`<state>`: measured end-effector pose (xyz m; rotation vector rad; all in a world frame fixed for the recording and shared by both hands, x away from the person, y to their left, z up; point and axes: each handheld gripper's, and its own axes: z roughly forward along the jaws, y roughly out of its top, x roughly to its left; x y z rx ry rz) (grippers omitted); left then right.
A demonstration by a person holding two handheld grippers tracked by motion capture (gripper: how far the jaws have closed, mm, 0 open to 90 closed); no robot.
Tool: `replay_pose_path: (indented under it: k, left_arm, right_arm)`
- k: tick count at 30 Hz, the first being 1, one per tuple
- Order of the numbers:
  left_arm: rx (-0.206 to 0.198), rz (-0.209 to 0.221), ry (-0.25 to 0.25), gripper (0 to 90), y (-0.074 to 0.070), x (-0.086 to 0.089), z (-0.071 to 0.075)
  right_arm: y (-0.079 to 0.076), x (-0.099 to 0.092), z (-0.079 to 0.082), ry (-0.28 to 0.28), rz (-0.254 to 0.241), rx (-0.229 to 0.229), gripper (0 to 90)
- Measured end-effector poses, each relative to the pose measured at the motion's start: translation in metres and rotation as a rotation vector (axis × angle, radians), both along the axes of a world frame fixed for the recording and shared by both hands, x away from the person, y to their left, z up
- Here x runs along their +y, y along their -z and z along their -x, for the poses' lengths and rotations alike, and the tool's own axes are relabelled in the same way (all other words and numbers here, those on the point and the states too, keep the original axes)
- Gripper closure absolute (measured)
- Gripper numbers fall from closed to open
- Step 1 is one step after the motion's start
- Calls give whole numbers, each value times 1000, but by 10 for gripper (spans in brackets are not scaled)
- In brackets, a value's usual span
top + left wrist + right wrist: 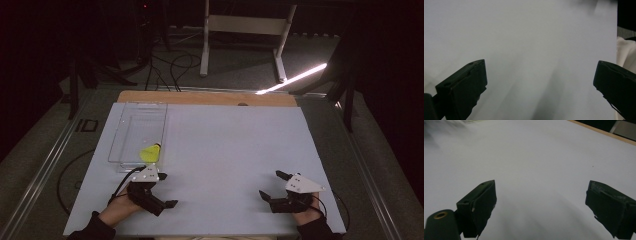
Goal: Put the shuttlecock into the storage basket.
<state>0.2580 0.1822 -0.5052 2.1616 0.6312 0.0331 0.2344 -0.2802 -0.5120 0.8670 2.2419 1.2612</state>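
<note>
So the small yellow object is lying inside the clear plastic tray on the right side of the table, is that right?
Not quite: the clear plastic tray sits on the left side of the table, as the high view shows. The small yellow object does lie inside it, at its near end.

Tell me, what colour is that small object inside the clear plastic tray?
Bright yellow object, best seen in the high view.

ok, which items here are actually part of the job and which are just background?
In play:
left gripper, jaws open, empty
right gripper, jaws open, empty
clear plastic tray at the table's left
yellow object inside the tray's near end

Background:
white table
white stand behind it
floor cables
</note>
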Motion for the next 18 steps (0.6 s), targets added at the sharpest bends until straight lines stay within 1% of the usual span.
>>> replay_pose_path:
  k: [2, 5, 6, 9, 11, 13, 14, 18]
  left_arm:
    - [-4, 17, -18, 0, 1, 4, 2]
    - [-21, 24, -53, 0, 3, 11, 4]
    - [-21, 24, -53, 0, 3, 11, 4]
    - [-24, 22, -74, 0, 5, 14, 7]
    - [-45, 19, -89, 0, 5, 15, 11]
    - [-56, 42, -103, 0, 5, 17, 13]
    - [-76, 55, -120, 0, 5, 18, 15]
    - [-89, 63, -126, 0, 6, 17, 15]
  right_arm:
    - [0, 0, 0, 0, -1, 1, 99]
    - [0, 0, 0, 0, -2, 1, 99]
    - [0, 0, 0, -1, -1, -1, 99]
    - [0, 0, 0, -2, -1, 0, 99]
    - [0, 0, 0, 1, -4, 3, 99]
    - [0, -1, 0, 1, -2, 1, 99]
    - [0, -1, 0, 0, -3, 1, 99]
    - [0, 0, 0, -2, -2, 6, 99]
